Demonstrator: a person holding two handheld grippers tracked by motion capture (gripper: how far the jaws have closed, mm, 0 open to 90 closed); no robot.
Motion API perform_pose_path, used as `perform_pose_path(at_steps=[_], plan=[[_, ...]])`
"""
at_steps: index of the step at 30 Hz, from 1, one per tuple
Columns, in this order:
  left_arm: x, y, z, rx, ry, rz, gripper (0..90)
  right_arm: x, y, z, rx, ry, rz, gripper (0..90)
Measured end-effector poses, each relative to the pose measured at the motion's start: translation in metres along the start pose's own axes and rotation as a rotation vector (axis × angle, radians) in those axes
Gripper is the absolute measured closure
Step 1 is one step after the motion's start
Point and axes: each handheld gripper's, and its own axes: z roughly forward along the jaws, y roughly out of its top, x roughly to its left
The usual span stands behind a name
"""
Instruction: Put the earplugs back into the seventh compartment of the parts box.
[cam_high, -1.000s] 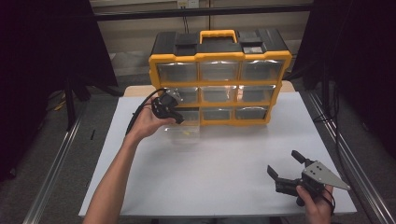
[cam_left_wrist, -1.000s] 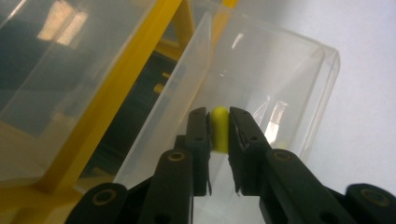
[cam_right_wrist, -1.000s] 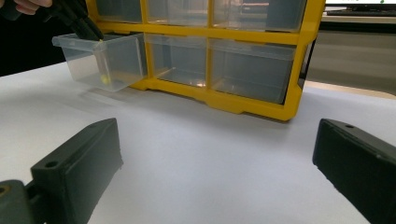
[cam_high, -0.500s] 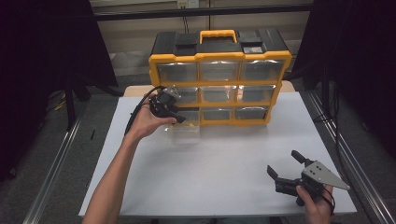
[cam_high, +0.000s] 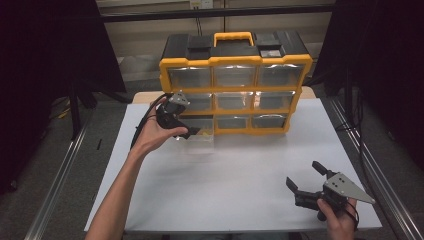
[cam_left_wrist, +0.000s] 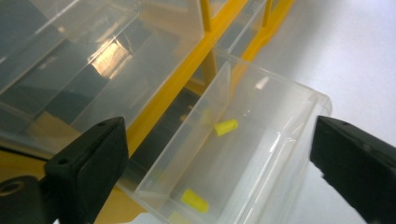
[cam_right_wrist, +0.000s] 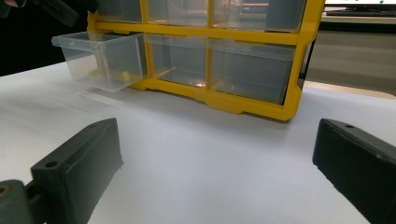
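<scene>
High view shows a yellow organizer with a black top at the far side of the white table, with nine clear drawers in three rows. One drawer, the bottom left one, is pulled out. It is transparent, and two small yellow pieces are clearly seen inside. The left gripper is above this drawer; its jaws have just been opening and stand spread, nothing between them. The right gripper rests near right, jaws also spread.

White table, grey floor, black curtains, beige wall.
</scene>
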Motion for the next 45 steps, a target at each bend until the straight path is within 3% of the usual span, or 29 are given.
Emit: perform_pose_path(at_steps=[4,7,14,35,39,45], plan=[[-0.005,-0.003,-0.003,-0.061,0.011,-0.027,4.1,0.0,0.0,0.0,-0.002,-0.001,-0.004,1.0],[-0.007,-0.006,-0.006,-0.077,0.022,-0.046,4.1,0.0,0.0,0.0,-0.002,-0.001,-0.002,1.0],[-0.015,-0.023,-0.009,-0.184,0.045,-0.134,4.1,0.0,0.0,0.0,-0.001,-0.004,-0.003,1.0],[-0.037,-0.064,-0.017,-0.372,0.187,-0.209,3.9,0.001,0.0,0.0,0.002,-0.005,0.001,1.0],[-0.039,-0.071,-0.015,-0.386,0.221,-0.227,2.8,0.001,0.0,0.0,0.003,-0.003,-0.002,1.0],[-0.045,-0.087,-0.012,-0.4,0.233,-0.254,2.5,0.0,0.0,0.001,0.003,-0.004,0.001,1.0]])
